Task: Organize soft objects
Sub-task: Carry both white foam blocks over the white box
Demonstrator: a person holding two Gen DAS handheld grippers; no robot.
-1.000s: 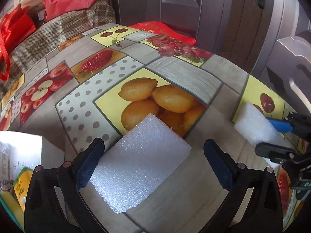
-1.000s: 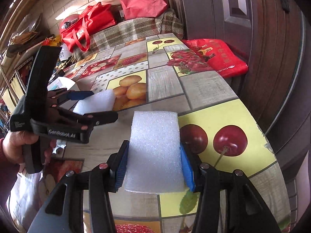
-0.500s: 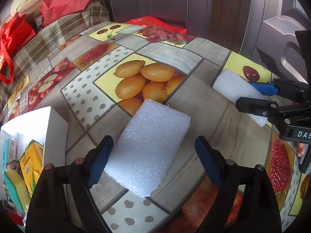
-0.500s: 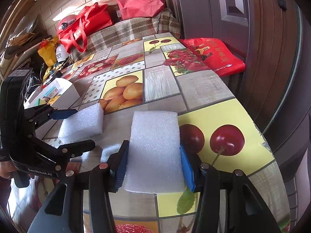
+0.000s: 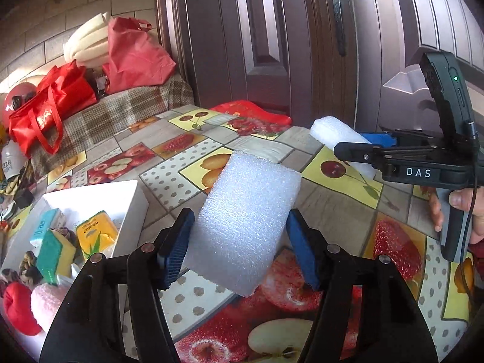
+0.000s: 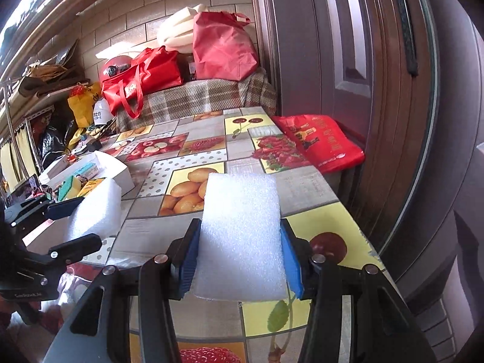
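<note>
**Two foam blocks lifted over the fruit-print table**

Fruit-print oilcloth covers the table (image 5: 169, 178) where we work, with a dark wooden door behind it.

Our left gripper (image 5: 237, 249) has a white foam block (image 5: 246, 220) between its blue pads; its jaws are closing, and both pads meet the block's sides. The block is tilted and appears raised off the cloth. Our right gripper (image 6: 240, 260) pinches a second foam block (image 6: 242, 236) firmly, pads pressed into both long edges, and this block also seems clear of the table, over the cherry panel near the right edge. From the left camera we see the right gripper side-on, its block sticking out ahead of the fingers, and a hand (image 5: 466, 211) on the grip.

To the left sits a white box (image 5: 133, 199) holding sponges (image 5: 57, 251) and other soft items we cannot identify clearly. Farther back, red bags (image 6: 145, 78) rest on a plaid-covered bench (image 6: 208, 96), and another red bag (image 6: 323, 142) lies at the table's far right corner.
</note>
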